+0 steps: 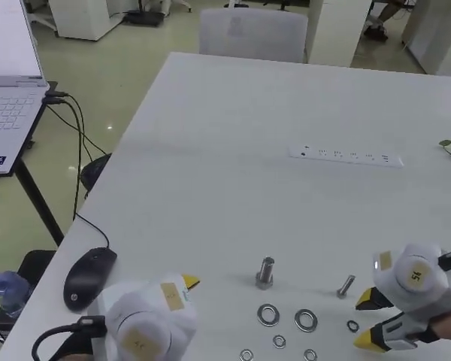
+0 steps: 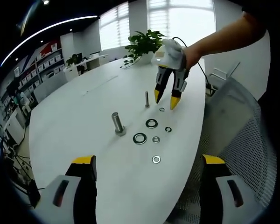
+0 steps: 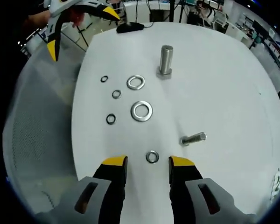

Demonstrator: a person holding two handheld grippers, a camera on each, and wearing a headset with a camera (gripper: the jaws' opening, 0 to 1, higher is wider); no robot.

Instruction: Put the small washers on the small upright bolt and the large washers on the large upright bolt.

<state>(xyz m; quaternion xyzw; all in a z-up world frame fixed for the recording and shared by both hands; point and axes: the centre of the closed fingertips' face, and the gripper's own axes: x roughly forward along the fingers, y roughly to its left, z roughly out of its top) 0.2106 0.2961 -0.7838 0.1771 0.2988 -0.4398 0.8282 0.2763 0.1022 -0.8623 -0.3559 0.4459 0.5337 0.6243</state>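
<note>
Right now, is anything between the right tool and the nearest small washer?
Nothing visible. The right tool is open, with the small washer on bare table right at its tips; the small bolt stands just beyond.

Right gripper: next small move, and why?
Probably lower the right gripper and close on the small silver metal washer: its yellow-tipped jaws stand open, the washer lies on the white table between them, near the small silver bolt.
</note>
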